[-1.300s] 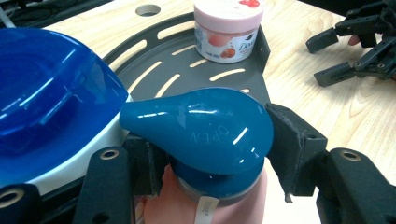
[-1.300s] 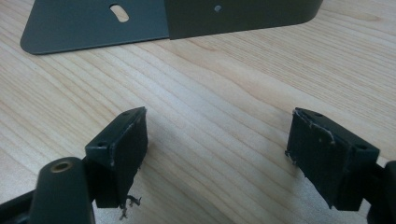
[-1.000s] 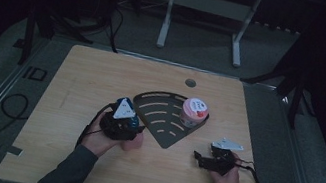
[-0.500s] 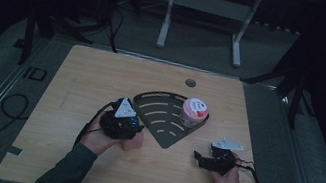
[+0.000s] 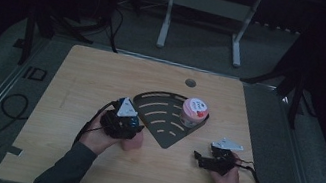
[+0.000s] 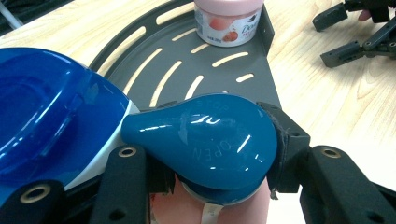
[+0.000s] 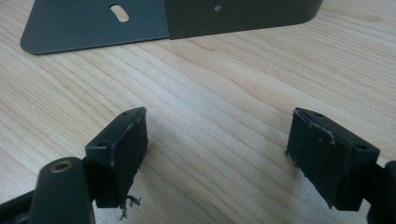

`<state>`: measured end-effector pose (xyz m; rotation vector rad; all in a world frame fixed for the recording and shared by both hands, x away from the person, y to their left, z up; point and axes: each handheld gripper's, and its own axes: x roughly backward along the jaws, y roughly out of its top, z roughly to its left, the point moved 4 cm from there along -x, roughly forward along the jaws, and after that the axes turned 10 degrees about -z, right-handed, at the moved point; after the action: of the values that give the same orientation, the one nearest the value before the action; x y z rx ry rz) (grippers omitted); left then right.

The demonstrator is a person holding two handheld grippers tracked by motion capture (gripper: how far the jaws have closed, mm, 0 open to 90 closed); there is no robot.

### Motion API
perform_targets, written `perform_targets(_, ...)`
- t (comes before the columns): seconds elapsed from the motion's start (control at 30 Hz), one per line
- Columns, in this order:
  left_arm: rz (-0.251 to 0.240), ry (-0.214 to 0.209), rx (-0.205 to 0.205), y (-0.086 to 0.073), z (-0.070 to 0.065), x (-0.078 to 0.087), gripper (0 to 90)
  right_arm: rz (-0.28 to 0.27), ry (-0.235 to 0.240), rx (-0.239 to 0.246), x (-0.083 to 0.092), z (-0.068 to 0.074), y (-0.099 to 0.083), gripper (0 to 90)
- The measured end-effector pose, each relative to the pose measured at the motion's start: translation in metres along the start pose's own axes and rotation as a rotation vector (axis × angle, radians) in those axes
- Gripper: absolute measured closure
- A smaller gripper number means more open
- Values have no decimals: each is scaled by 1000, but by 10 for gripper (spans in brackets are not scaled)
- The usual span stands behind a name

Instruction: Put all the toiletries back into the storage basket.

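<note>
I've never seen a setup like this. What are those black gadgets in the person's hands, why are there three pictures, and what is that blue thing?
A person sits at a wooden table and holds a hand-operated two-jaw gripper in each hand. The high view looks down from above; the other two pictures come from cameras riding on each gripper, looking along its jaws. On the table lies a dark slotted corner shelf, with a pink-lidded Dove cream jar standing on it. The left gripper is closed on a pink bottle with a blue flip-top cap; the cap's lid stands open. The right gripper rests open over bare wood, holding nothing.
</note>
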<state>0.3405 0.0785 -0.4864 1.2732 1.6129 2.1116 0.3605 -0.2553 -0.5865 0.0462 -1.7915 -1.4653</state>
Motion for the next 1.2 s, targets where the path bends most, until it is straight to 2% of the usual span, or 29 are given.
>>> perform_targets(0.2,17,-2,-4,1,0,0,521,0,0,-1,0,0,0,198)
perform_targets(0.43,22,-4,-2,2,-1,0,524,0,0,-2,0,0,0,199)
perform_targets(0.77,21,5,-21,5,-5,-3,526,0,0,-2,0,0,0,198)
perform_targets(1.2,23,-19,-27,14,-13,-9,527,-1,1,1,0,0,0,198)
